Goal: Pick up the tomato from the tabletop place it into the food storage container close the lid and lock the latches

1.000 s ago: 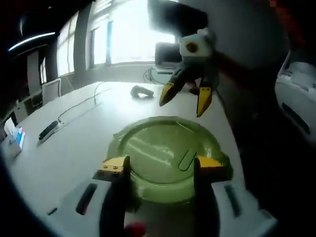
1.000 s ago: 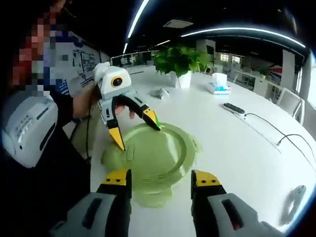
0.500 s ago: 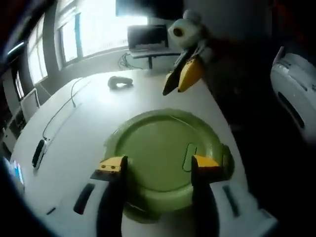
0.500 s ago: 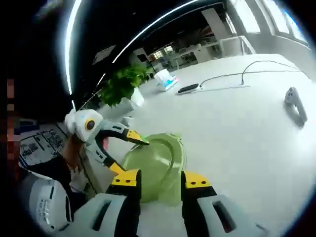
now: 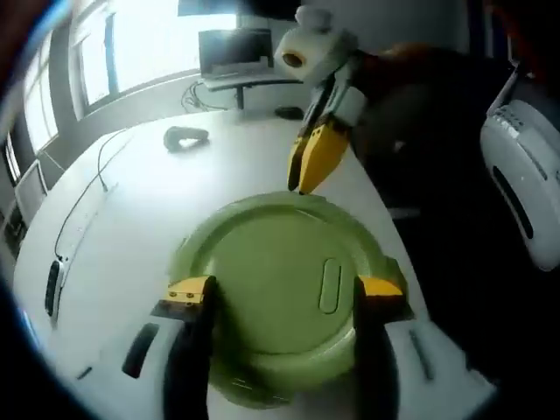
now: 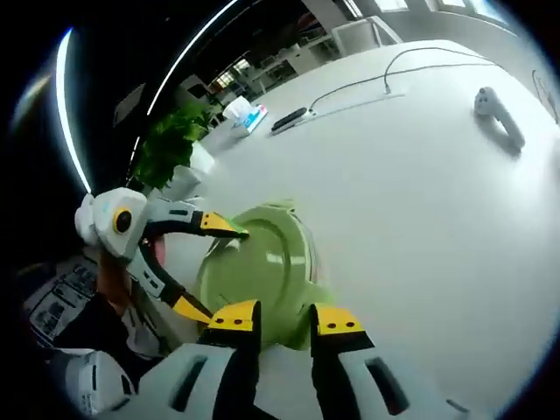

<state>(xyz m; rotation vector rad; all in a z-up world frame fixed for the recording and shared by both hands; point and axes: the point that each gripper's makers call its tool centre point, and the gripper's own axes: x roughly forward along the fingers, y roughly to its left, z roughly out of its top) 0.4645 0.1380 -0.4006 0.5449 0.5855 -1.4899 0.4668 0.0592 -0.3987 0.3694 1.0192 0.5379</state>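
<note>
A round green food container [image 5: 276, 280] with its lid on sits on the white table [image 5: 131, 210]. My left gripper [image 5: 286, 293] is open, one jaw on either side of the lid's near half. In the right gripper view it is the white gripper with yellow tips [image 6: 206, 267] spread across the lid [image 6: 258, 262]. My right gripper [image 5: 312, 162] reaches down to the container's far rim with its yellow tips nearly together. In its own view, my right gripper [image 6: 286, 319] has narrowed its jaws onto the green latch at the rim [image 6: 282, 325].
A grey controller [image 5: 179, 136], a cable [image 5: 87, 188] and a dark remote [image 5: 52, 284] lie farther out on the table. A potted plant [image 6: 166, 149] and a tissue box [image 6: 245, 114] stand beyond the container. The person's dark body and a white device [image 5: 525, 175] are at the right.
My right gripper has come down from above the table to the container's far rim and narrowed its jaws. Both views have tilted and moved closer over the lid.
</note>
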